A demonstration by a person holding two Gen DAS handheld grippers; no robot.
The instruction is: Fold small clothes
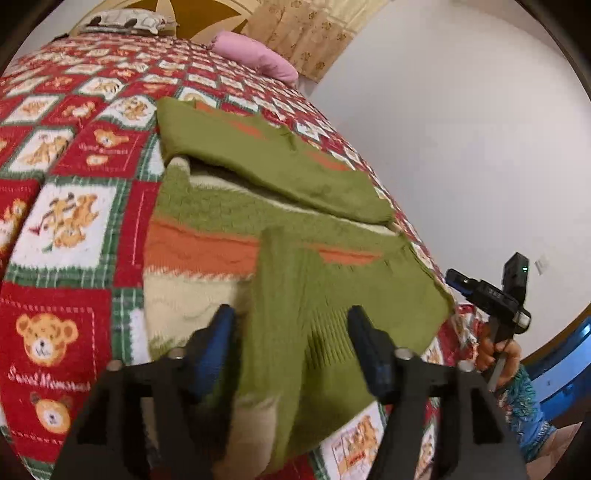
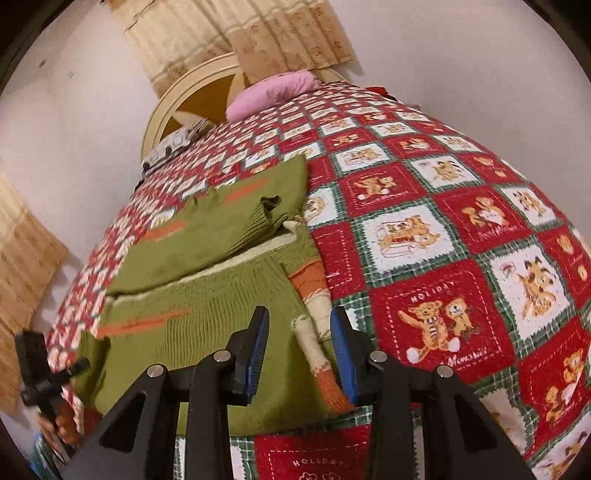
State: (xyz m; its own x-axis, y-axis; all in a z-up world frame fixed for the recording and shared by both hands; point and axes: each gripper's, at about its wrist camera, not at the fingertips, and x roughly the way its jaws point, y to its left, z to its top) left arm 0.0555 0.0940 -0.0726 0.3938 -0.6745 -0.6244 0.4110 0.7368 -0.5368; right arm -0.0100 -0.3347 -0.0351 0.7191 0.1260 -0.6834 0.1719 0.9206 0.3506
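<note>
- Bedroom setting: a bed covered by a red, green and white teddy-bear quilt (image 2: 436, 236) is serving as the work surface, with white walls around it.
- A small green knit sweater (image 1: 288, 236) is lying flat on the quilt near the bed's near edge, directly ahead of and below both tongs.
- Its body is showing orange stripes and a cream panel; one sleeve (image 1: 266, 166) is lying folded across the upper body, and the second sleeve (image 1: 295, 332) is lying across the lower part.
- Long axis judgement: the garment is running roughly away from the cameras toward the headboard (image 2: 207, 107).
- The left gripper (image 1: 291, 332) is hovering just over the ribbed green sleeve, its blue-padded jaws standing wide apart and holding nothing.
- The right gripper (image 2: 299, 343) is hanging over the cream-and-orange edge on the sweater's other side, jaws likewise spread and empty.
- Both tongs are looking about equally near; the next fold would probably call for pinching the near hem.
- Material notes: the knit is appearing soft, thick, ribbed at the cuffs, likely to drape and slump; the quilt is looking napped and grippy.
- Outward: a pink pillow (image 1: 255, 55) and a patterned pillow (image 1: 122, 20) are resting by the headboard, under a beige curtain (image 2: 251, 33).
</note>
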